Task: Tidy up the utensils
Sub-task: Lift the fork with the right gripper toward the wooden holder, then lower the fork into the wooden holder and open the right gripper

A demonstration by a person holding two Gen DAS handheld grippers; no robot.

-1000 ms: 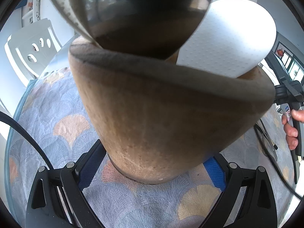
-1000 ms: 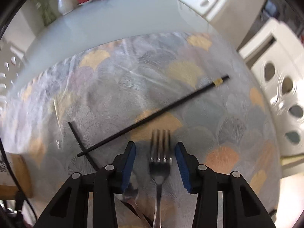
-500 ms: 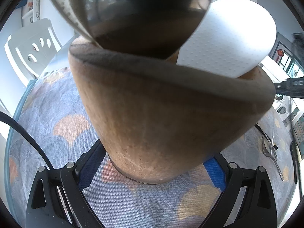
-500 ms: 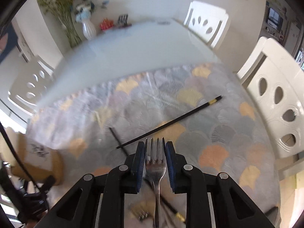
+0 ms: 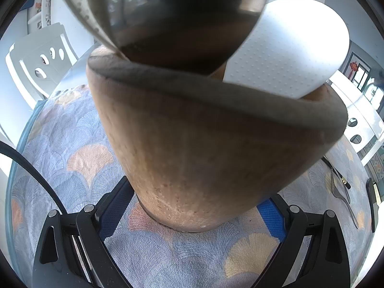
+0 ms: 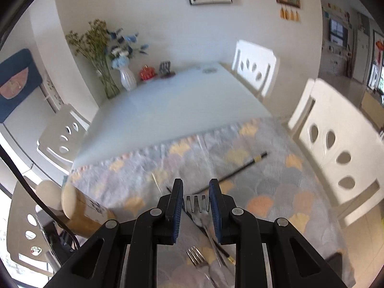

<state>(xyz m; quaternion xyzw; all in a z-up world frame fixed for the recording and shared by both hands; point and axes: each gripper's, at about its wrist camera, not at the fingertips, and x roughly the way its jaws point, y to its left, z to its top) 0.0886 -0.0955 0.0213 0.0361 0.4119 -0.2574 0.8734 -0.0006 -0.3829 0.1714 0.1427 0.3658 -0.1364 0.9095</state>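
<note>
Left wrist view: left gripper (image 5: pixel 192 216) clamped on base of brown utensil holder (image 5: pixel 204 148), rigid, heavy-looking, standing on patterned tablecloth (image 5: pixel 72 144). Right wrist view: right gripper (image 6: pixel 196 202) closed on fork (image 6: pixel 196 201) near tines, above tablecloth; stiff, slick metal, better pinched across flat neck.

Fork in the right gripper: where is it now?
Right wrist view, bottom centre: the fork is clamped between the right gripper's pads, lifted above the tablecloth, tines forward, with a black chopstick lying beyond.
</note>
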